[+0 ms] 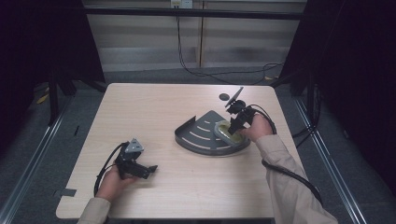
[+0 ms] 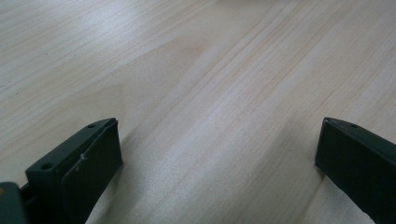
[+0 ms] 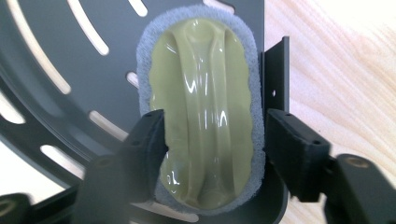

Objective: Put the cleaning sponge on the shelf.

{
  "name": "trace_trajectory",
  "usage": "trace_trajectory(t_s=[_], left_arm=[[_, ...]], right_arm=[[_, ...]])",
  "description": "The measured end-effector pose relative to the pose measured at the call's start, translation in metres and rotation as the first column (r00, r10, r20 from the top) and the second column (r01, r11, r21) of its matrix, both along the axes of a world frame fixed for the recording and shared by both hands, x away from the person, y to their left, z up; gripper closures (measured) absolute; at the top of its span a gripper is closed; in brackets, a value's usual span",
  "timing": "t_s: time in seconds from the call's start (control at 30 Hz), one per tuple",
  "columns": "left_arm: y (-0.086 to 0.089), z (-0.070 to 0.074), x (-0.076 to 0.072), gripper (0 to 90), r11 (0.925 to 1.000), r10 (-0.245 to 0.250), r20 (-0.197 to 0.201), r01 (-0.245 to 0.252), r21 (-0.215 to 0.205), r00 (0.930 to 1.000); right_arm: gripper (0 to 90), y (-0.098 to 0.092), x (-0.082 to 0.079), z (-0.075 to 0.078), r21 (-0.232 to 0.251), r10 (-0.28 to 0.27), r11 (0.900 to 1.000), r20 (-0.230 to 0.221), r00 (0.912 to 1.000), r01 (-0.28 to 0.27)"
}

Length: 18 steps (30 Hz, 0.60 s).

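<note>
Glossy plastic scrubber (image 3: 205,116), fuzzy edging; matt metal tray (image 3: 70,60); wood-grain table (image 2: 210,70).

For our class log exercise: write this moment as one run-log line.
scrubber: lying in corner rack | right gripper: open, jaws either side of scrubber | left gripper: open over bare table

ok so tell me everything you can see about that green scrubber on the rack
The scrubber is an oval pad: a glossy, pale olive-green plastic top with raised ridges running lengthwise, over a fuzzy grey-blue layer that shows as a fringe around its edge. It lies flat on the dark slotted corner rack, close to the rack's upright wall. The right gripper straddles it with one jaw on each long side; whether the pads press it is unclear.
</note>
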<state>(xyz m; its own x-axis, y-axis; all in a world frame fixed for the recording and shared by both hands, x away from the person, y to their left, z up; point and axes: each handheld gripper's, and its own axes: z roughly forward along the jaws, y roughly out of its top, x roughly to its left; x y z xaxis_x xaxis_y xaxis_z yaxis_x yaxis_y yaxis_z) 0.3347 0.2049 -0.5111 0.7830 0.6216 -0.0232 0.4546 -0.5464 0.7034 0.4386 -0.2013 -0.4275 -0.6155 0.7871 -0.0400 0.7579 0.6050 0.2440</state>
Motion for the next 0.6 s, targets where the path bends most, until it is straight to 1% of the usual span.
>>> trace_trajectory(t_s=[0.03, 0.1, 0.17, 0.27, 0.33, 0.43, 0.53, 0.6], left_arm=[[0.000, 0.000, 0.000, 0.0, 1.0000, 0.000, -0.001, 0.000, -0.001, 1.0000], [0.000, 0.000, 0.000, 0.0, 1.0000, 0.000, 0.000, 0.000, -0.001, 1.0000], [0.000, 0.000, 0.000, 0.0, 1.0000, 0.000, 0.000, 0.000, 0.000, 1.0000], [0.000, 0.000, 0.000, 0.0, 1.0000, 0.000, 0.000, 0.000, -0.001, 1.0000], [0.000, 0.000, 0.000, 0.0, 1.0000, 0.000, 0.000, 0.000, 0.000, 1.0000], [0.000, 0.000, 0.000, 0.0, 1.0000, 0.000, 0.000, 0.000, -0.001, 1.0000], [0.000, 0.000, 0.000, 0.0, 1.0000, 0.000, 0.000, 0.000, 0.000, 1.0000], [0.000, 0.000, 0.000, 0.0, 1.0000, 0.000, 0.000, 0.000, 0.000, 1.0000]], right_arm=[[34.4, 0.000, 0.000, 0.001, 0.009, 0.000, 1.000, 0.001, 1.0000, 0.000], [32.1, -0.001, 0.000, 0.004, 0.026, -0.007, 1.000, -0.006, 1.0000, 0.007], [28.6, -0.001, -0.001, 0.005, 0.023, -0.006, 1.000, 0.008, 0.9999, 0.006], [22.4, -0.002, -0.002, 0.007, 0.029, -0.004, 1.000, 0.016, 0.9999, 0.003], [20.7, -0.002, -0.003, 0.009, 0.025, -0.004, 1.000, 0.024, 0.9997, 0.003], [15.4, -0.002, -0.005, 0.011, 0.040, -0.002, 0.999, 0.032, 0.9995, 0.000], [15.4, -0.003, -0.007, 0.012, 0.043, 0.011, 0.999, 0.034, 0.9994, -0.012], [15.2, -0.003, -0.009, 0.013, 0.044, 0.012, 0.999, 0.027, 0.9996, -0.013]])
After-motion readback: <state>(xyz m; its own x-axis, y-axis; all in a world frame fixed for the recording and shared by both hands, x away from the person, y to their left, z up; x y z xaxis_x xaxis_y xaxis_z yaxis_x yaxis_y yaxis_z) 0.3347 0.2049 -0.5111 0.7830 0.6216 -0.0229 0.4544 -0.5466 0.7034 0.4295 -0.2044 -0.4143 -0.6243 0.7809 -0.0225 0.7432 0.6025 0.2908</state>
